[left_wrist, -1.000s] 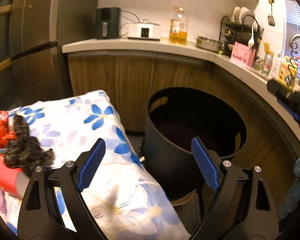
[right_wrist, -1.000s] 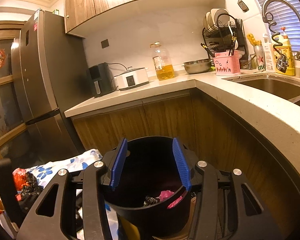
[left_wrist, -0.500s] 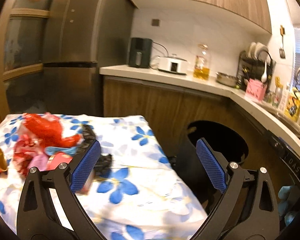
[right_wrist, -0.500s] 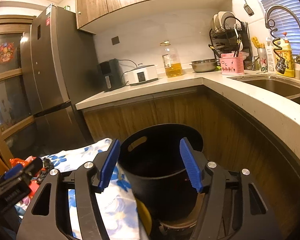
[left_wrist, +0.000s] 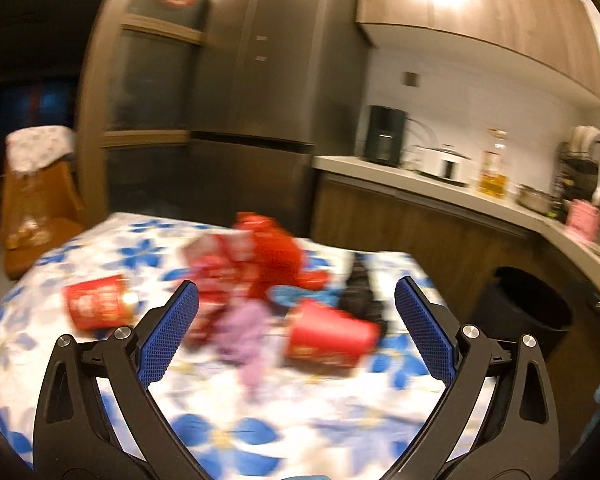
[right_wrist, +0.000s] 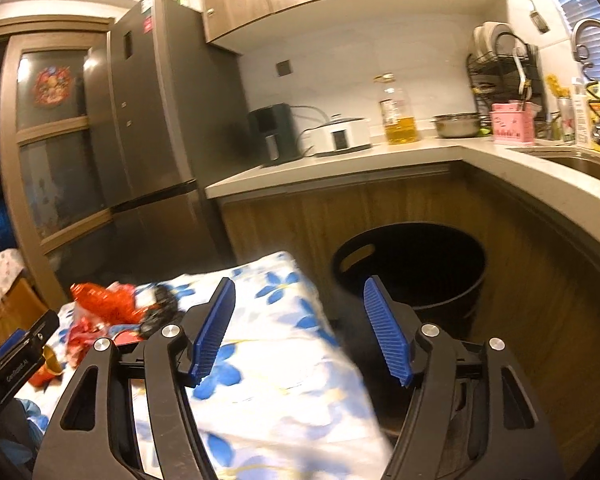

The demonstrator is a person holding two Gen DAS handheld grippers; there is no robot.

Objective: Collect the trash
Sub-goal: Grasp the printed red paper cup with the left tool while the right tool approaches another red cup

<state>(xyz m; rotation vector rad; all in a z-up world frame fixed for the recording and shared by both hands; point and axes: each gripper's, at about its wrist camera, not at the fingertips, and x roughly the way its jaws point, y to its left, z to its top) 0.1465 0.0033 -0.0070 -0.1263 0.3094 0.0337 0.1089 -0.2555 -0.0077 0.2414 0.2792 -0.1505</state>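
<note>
Trash lies in a blurred heap on the flower-print tablecloth point(left_wrist: 260, 420). It holds a red cup on its side point(left_wrist: 328, 338), a red can point(left_wrist: 100, 306), a crumpled red wrapper point(left_wrist: 274, 252), a purple scrap point(left_wrist: 246, 328) and a black wad point(left_wrist: 360, 292). My left gripper point(left_wrist: 297, 285) is open wide just short of the heap, nothing between its pads. A black bin point(right_wrist: 412, 268) stands on the floor right of the table. My right gripper point(right_wrist: 300, 280) hovers over the table's corner by the bin, its jaws opening and empty.
A tall grey fridge point(right_wrist: 152, 128) stands behind the table. The curved counter point(right_wrist: 340, 164) carries appliances, an oil bottle point(right_wrist: 398, 120), a dish rack and a sink at the far right. A wooden chair point(left_wrist: 36, 200) with a cloth stands far left.
The left gripper swung left from the bin to face the trash heap and spread a little wider. The right gripper drew back from over the bin toward the table, and its jaws widened.
</note>
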